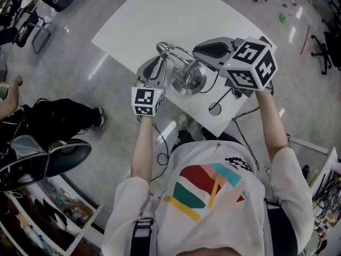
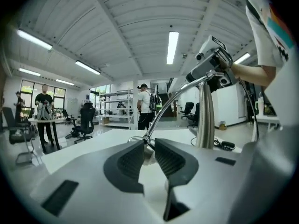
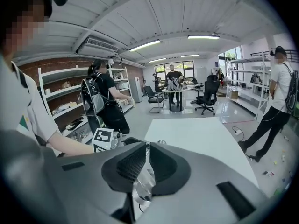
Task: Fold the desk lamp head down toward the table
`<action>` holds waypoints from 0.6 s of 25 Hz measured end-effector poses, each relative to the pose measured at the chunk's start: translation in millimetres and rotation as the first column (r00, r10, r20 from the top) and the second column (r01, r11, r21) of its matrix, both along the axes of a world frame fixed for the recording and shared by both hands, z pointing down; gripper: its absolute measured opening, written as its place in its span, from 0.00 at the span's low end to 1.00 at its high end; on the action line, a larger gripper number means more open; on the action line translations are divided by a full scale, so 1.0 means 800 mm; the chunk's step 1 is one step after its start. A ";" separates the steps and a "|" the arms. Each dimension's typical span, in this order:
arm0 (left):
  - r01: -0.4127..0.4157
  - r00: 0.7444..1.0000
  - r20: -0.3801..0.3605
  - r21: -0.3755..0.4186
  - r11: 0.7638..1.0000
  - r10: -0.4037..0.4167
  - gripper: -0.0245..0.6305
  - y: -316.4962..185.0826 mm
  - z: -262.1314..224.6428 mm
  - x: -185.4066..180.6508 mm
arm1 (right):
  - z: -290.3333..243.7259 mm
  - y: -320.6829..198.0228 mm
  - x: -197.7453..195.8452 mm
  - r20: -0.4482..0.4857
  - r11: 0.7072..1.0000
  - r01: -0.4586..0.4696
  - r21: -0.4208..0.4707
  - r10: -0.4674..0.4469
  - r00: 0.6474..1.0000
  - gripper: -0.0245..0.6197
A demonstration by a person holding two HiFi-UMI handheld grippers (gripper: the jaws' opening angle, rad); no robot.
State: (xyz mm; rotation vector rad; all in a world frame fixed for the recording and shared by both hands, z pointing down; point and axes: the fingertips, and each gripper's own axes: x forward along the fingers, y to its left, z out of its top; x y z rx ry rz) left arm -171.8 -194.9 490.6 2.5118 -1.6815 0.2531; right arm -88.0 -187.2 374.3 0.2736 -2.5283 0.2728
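Right now my left gripper (image 2: 148, 142) is closed on what looks like the lamp head (image 2: 148, 155), the low end of the curved arm (image 2: 160, 115), just above the white table (image 1: 160, 15). My right gripper (image 3: 145, 146) is clamped on the top of the chrome post (image 2: 204, 120), right of the left one and higher. The arm's long axis runs from the post top down-left into my left jaws. My left hand has the head, so pushing it down is probably its job, while the right steadies.

Silver desk lamp (image 1: 189, 79), white table (image 1: 160, 15), grey floor (image 1: 112, 159)
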 end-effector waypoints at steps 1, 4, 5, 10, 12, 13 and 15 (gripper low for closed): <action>-0.005 0.999 0.044 0.006 1.000 0.005 0.21 0.001 0.000 0.002 | 0.001 0.001 0.000 -0.004 1.000 0.001 0.002 -0.001 1.000 0.09; -0.018 0.985 0.173 0.020 1.000 0.014 0.18 0.004 0.000 0.005 | 0.001 0.002 0.000 -0.007 1.000 0.007 -0.009 -0.007 1.000 0.09; -0.022 0.975 0.220 0.018 1.000 0.018 0.18 0.004 0.001 0.005 | 0.000 0.002 -0.001 -0.006 1.000 0.009 -0.014 -0.010 1.000 0.09; -0.012 0.968 0.250 0.044 0.999 0.001 0.10 0.002 -0.010 -0.003 | -0.004 0.001 -0.002 0.010 0.999 0.016 -0.036 -0.016 1.000 0.09; 0.017 0.985 0.167 0.110 0.994 -0.036 0.10 0.001 -0.037 -0.008 | -0.004 0.000 0.000 0.013 0.999 0.021 -0.042 -0.021 1.000 0.09; 0.003 0.986 0.165 0.141 0.990 -0.026 0.10 0.001 -0.048 -0.007 | -0.004 -0.001 0.000 0.014 0.999 0.024 -0.044 -0.023 1.000 0.09; -0.095 0.975 0.216 0.162 0.982 0.059 0.11 -0.001 -0.059 0.007 | -0.004 -0.001 -0.001 0.015 0.998 0.029 -0.047 -0.029 0.999 0.09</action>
